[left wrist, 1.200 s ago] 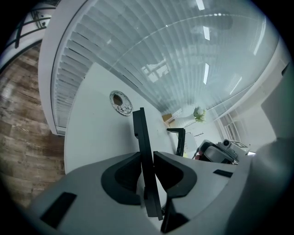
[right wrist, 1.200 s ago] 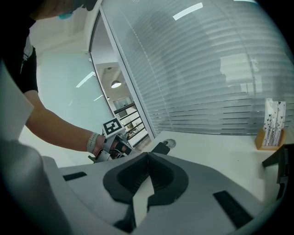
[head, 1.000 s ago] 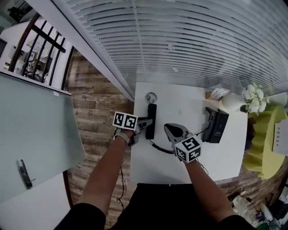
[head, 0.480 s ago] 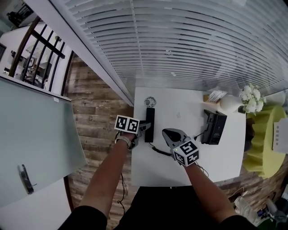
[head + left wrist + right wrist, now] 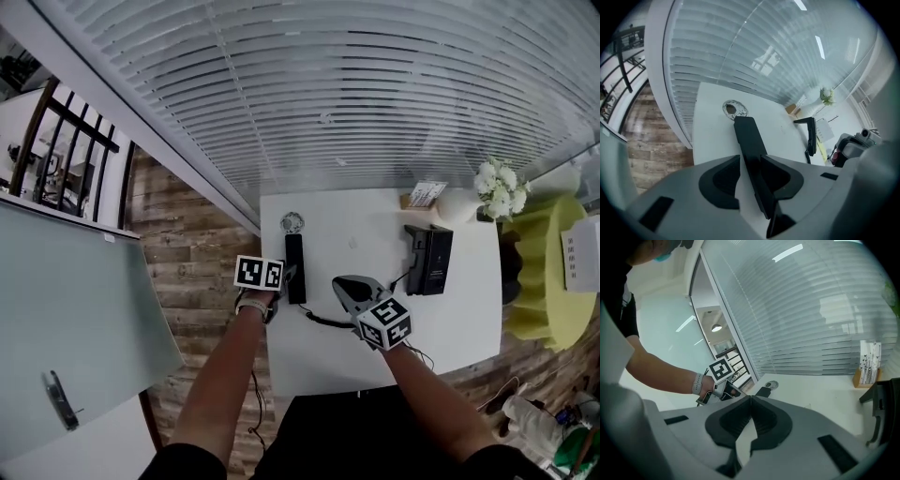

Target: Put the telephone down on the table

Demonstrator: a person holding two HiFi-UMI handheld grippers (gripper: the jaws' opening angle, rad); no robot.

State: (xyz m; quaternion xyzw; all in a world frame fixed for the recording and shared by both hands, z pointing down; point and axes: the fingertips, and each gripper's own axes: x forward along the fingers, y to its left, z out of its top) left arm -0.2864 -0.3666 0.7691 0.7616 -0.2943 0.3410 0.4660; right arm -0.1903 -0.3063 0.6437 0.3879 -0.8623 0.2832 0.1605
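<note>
The black telephone handset (image 5: 295, 268) lies flat on the white table (image 5: 375, 347), near its left edge. It runs up between the jaws of my left gripper (image 5: 284, 277). In the left gripper view the handset (image 5: 750, 140) is between jaws that are opening, and bare table shows beside the left pad. A curly cord (image 5: 328, 322) trails from the handset toward the black telephone base (image 5: 429, 259) at the right. My right gripper (image 5: 349, 289) hovers over the middle of the table. It is shut, its tips (image 5: 751, 397) meet and hold nothing.
A small round dish (image 5: 292, 222) sits just beyond the handset's far end. A card holder (image 5: 427, 194), a white vase of flowers (image 5: 499, 187) and a yellow chair (image 5: 544, 281) stand at the back right. Slatted blinds (image 5: 356, 84) run along the table's far edge.
The left jaws have spread apart from the handset, which now rests on the table. The left gripper has slid back a little toward me. The right gripper stays shut.
</note>
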